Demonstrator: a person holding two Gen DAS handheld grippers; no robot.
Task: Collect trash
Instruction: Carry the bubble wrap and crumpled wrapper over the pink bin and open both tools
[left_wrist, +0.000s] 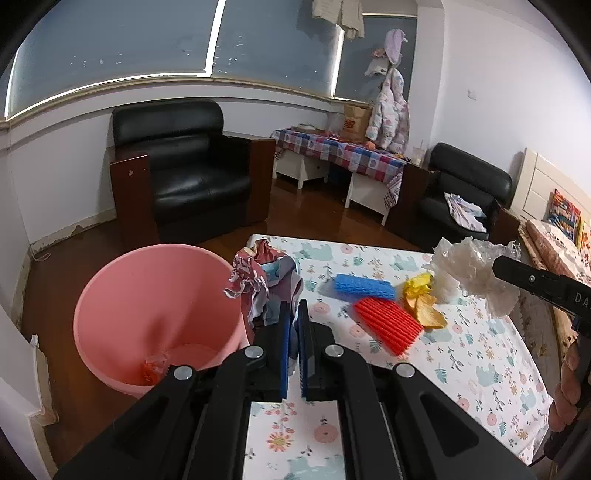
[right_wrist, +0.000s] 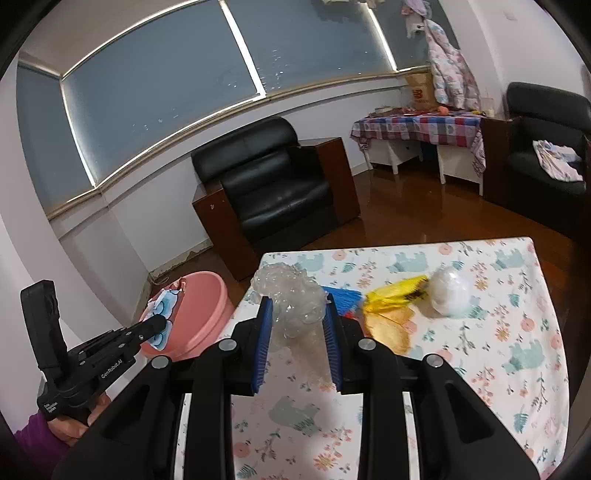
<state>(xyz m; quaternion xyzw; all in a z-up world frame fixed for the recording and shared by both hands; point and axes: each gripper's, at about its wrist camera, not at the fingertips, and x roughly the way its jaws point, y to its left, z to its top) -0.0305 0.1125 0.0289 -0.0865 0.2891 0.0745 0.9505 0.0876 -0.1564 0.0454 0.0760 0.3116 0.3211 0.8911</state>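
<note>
- Crumpled printed wrapper (left_wrist: 258, 280), red and pale blue, is clamped in the left gripper (left_wrist: 293, 332), whose jaws are pressed tight on it; it hangs off the table's left edge, beside the rim of the pink bin (left_wrist: 159, 314).
- Clear bubble wrap (right_wrist: 295, 310) is gripped between the blue pads (right_wrist: 264, 339) of the right gripper (right_wrist: 297, 343), jaws part-way closed around it, held above the table (right_wrist: 517, 369) near its far left corner.
- The bin stands on the floor against the table's left side; one small red scrap (left_wrist: 153, 367) lies at its bottom.
- Left on the tablecloth, toward the far edge: a blue foam net (left_wrist: 364, 286), a red foam net (left_wrist: 388, 325), a yellow wrapper (left_wrist: 421, 299) and a white wad (right_wrist: 450, 291).
- Step in hand, as I judge it: carrying two pieces to the bin at once.
- Next move calls for bringing the left gripper fully over the bin's mouth before letting go, so the wrapper does not catch on the rim; then the right gripper must cross the table's left edge to follow.
- The light bubble wrap may cling to the pads on release.
</note>
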